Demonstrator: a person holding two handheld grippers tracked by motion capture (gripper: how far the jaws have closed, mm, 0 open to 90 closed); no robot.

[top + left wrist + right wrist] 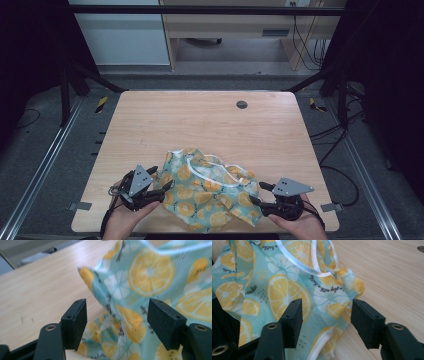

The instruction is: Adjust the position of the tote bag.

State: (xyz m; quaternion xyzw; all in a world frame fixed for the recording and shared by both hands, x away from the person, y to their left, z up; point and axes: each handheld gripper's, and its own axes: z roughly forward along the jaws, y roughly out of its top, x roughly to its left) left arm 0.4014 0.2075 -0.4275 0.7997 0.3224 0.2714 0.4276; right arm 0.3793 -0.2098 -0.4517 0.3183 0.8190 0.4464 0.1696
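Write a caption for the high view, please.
Two open hand-held grippers, left and right, flank a crumpled lemon-print cloth on a wooden table.

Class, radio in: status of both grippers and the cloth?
Left gripper open, right gripper open. Lemon-print cloth crumpled between them, unheld. Nothing in the way.

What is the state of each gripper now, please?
Left gripper: open, fingers apart around the lemon-print cloth, not pressing it.
Right gripper: open, holding nothing.

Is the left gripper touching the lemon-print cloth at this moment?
Cannot tell. In the left gripper view the left gripper stands open with the cloth between its pads, but no plain contact or gap shows.
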